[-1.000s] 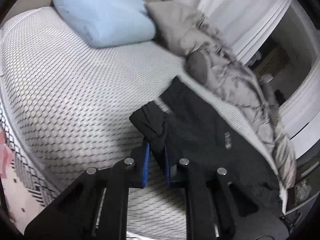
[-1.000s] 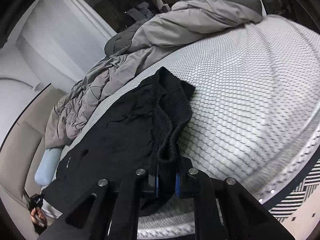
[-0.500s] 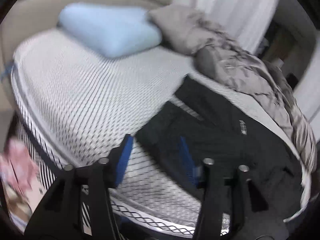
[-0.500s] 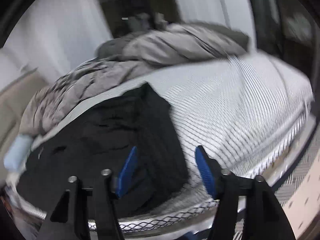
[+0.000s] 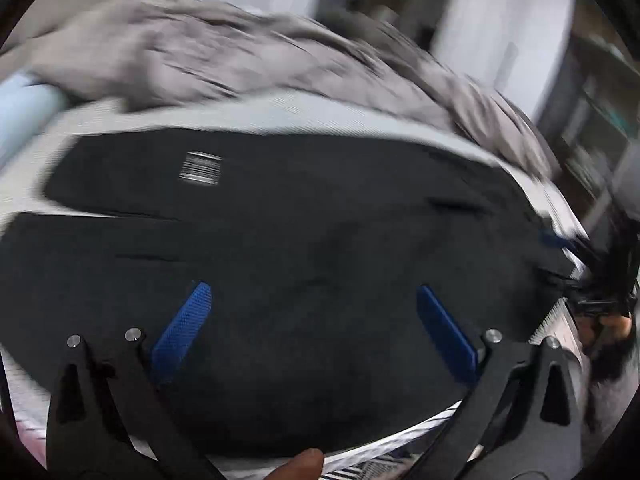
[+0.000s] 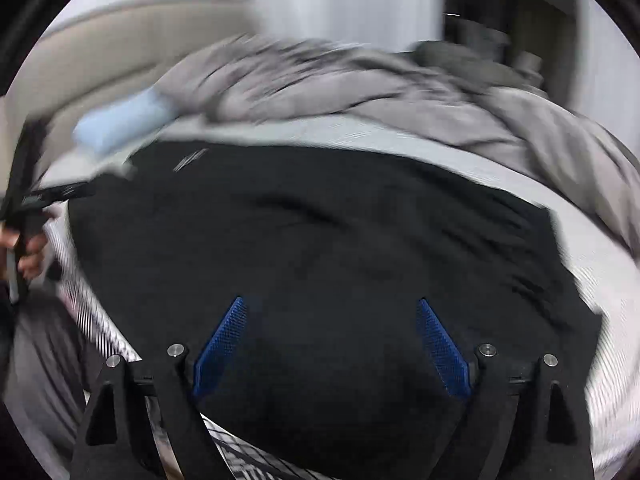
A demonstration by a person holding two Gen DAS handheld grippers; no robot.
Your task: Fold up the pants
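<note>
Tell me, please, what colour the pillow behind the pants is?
Pale blue; the pillow shows best in the right wrist view, though blurred.

- pants: white print on the far leg, up and left of the left finger, too blurred to read
- right view: same print, smeared
- no other text readable
</note>
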